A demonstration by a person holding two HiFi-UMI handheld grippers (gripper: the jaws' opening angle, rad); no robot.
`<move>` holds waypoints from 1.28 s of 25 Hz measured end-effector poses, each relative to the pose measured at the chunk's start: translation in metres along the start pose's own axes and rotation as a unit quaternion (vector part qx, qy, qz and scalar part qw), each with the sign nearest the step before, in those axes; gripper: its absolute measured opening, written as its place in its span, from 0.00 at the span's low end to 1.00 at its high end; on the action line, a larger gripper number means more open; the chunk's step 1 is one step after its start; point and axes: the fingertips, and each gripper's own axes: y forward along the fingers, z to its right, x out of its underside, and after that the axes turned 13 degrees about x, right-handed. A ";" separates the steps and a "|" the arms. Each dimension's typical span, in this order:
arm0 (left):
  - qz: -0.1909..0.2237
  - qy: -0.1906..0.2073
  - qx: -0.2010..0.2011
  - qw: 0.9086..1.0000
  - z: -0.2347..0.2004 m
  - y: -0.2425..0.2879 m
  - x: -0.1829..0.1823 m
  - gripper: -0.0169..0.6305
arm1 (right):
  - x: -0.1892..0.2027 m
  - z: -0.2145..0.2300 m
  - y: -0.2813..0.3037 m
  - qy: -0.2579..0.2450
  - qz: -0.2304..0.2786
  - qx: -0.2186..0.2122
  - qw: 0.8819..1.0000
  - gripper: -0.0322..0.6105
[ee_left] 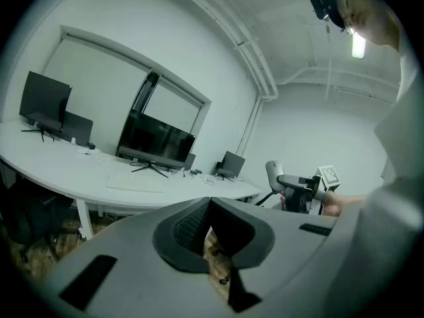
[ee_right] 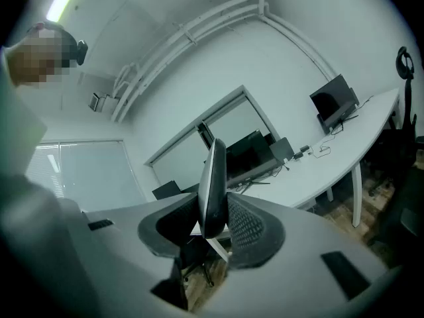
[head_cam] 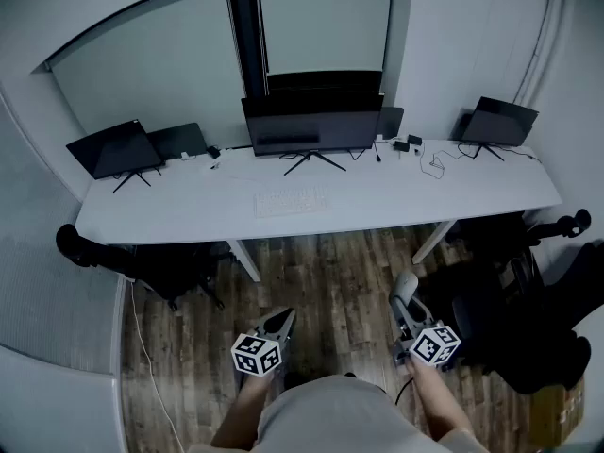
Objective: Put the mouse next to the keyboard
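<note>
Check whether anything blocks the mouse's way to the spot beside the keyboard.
Nothing visible does. Only bare wood floor lies between the mouse in the right gripper and the desk, which is bare right of the keyboard. The dark chair stands off to the right.

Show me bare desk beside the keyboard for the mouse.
The desk is bare right of the keyboard up to the loose cable, and left of it towards the left monitor. Behind it is crowded: centre monitor stand, adapters.

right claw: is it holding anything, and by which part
The mouse, pinched edge-on by its near end in the right claw; the rest sticks out beyond it.
</note>
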 end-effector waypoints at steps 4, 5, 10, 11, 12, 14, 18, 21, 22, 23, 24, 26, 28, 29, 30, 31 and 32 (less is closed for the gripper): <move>0.001 0.000 0.000 1.000 -0.001 0.001 0.000 0.05 | -0.001 0.000 0.003 0.000 0.005 -0.007 1.000 0.27; 0.001 0.001 0.000 1.000 -0.002 0.002 0.000 0.05 | -0.001 -0.001 0.003 0.001 0.006 -0.008 1.000 0.27; -0.002 0.000 0.003 1.000 -0.004 0.002 0.001 0.05 | -0.002 -0.002 0.004 0.011 0.008 -0.007 1.000 0.27; -0.003 -0.001 0.003 1.000 -0.004 0.003 0.001 0.05 | -0.003 -0.001 0.004 0.012 0.008 -0.007 1.000 0.27; -0.003 -0.001 0.003 1.000 -0.004 0.003 0.001 0.05 | -0.003 0.000 0.003 0.014 0.009 -0.007 1.000 0.27; -0.003 -0.001 0.004 1.000 -0.004 0.002 0.000 0.05 | -0.004 0.000 0.003 0.019 0.010 -0.006 1.000 0.27; -0.006 0.000 0.007 1.000 -0.007 0.000 0.001 0.05 | 0.000 -0.003 0.005 0.016 0.008 -0.004 1.000 0.27; -0.008 0.002 0.011 1.000 -0.012 -0.003 -0.001 0.05 | 0.003 -0.010 0.009 0.006 0.008 0.000 1.000 0.27; -0.010 0.003 0.013 1.000 -0.013 -0.004 -0.001 0.05 | 0.004 -0.012 0.010 0.003 0.009 0.001 1.000 0.27; -0.011 0.004 0.015 1.000 -0.015 -0.005 -0.002 0.05 | 0.005 -0.015 0.011 -0.001 0.009 0.003 1.000 0.27; -0.012 0.005 0.018 1.000 -0.016 -0.007 -0.003 0.05 | 0.006 -0.018 0.012 -0.006 0.009 0.005 1.000 0.27; -0.015 0.006 0.024 1.000 -0.019 -0.010 -0.003 0.05 | 0.010 -0.025 0.014 -0.012 0.008 0.009 1.000 0.27; -0.016 0.007 0.029 0.999 -0.023 -0.014 -0.004 0.05 | 0.013 -0.031 0.015 -0.016 0.009 0.012 1.000 0.27; -0.017 0.007 0.032 0.999 -0.026 -0.017 -0.004 0.05 | 0.016 -0.035 0.015 -0.018 0.010 0.014 1.000 0.27; -0.017 0.006 0.034 0.999 -0.028 -0.020 -0.004 0.05 | 0.019 -0.038 0.015 -0.019 0.010 0.018 1.000 0.27; -0.016 0.005 0.037 0.999 -0.030 -0.022 -0.004 0.05 | 0.022 -0.040 0.014 -0.019 0.011 0.021 1.000 0.27; -0.017 0.004 0.041 0.999 -0.032 -0.025 -0.003 0.05 | 0.025 -0.043 0.014 -0.019 0.012 0.024 0.999 0.27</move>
